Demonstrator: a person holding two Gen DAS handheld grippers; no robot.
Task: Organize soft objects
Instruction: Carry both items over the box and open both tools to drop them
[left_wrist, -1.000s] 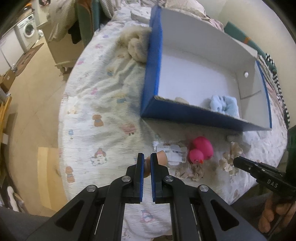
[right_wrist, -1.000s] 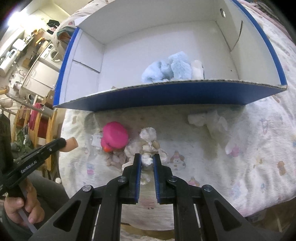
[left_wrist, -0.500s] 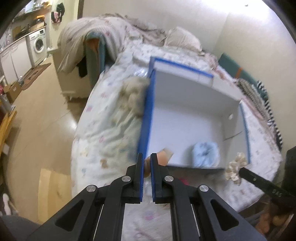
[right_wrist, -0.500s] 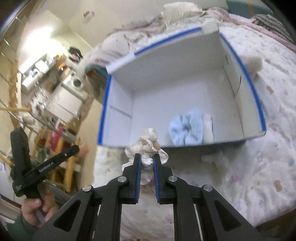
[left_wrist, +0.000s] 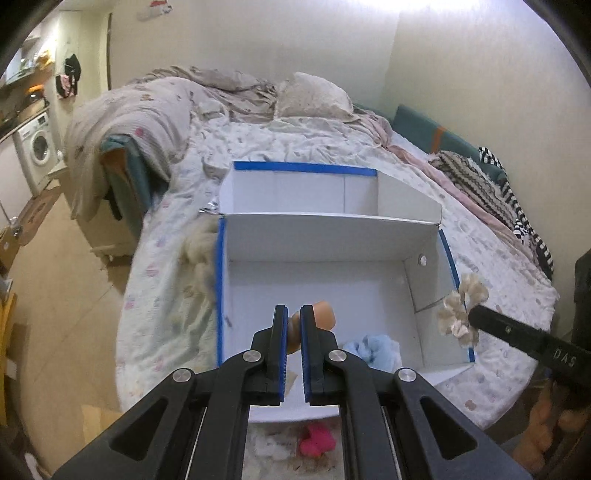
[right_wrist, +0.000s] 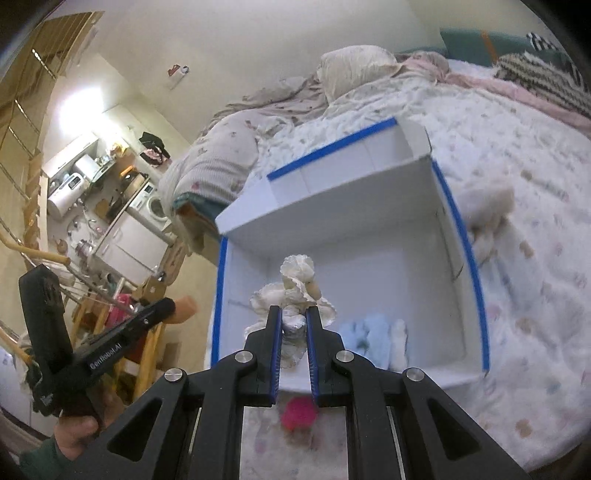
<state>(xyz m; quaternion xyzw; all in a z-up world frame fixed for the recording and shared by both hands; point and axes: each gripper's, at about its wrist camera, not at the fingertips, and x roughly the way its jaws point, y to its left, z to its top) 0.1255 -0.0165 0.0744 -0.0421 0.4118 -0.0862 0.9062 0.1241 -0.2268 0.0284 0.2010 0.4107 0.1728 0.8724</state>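
Both tools over box (left_wrist: 332, 236): left tool (left_wrist: 293, 325) pinches peach toy (left_wrist: 323, 314), right tool (right_wrist: 293, 325) cream scrunchie (right_wrist: 295, 280).

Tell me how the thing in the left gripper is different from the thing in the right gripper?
The peach toy in the left gripper is smooth and orange-tan; the cream scrunchie in the right gripper is pale, frilly and ruffled. The peach toy looks solid, the cream scrunchie floppy. Both are pinched above the blue-edged box.
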